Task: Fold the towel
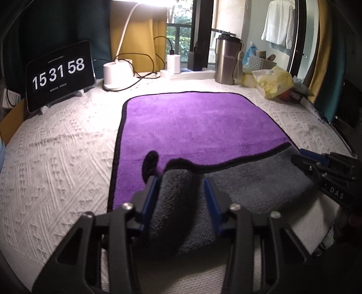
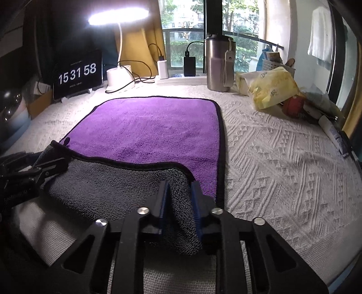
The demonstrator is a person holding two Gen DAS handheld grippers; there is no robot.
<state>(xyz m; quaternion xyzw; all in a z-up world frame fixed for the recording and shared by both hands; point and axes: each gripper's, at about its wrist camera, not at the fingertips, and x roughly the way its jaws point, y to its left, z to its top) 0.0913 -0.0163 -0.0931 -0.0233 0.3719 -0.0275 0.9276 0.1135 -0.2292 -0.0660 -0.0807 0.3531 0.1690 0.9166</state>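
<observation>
I'm pinching the towel [image 1: 194, 126]'s near edge in both grippers. My left gripper [image 1: 181, 192] and right gripper [image 2: 179, 194] are each clamping grey underside, folded over purple.

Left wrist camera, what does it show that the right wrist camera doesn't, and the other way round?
Only the left wrist view shows the left claw shut on the towel, seen from behind its fingers. Only the right wrist view shows the lit lamp head, a red round object, and the right claw gripping the towel's other near corner. Both show the purple towel with its grey underside turned up, the clock and the steel tumbler.
</observation>
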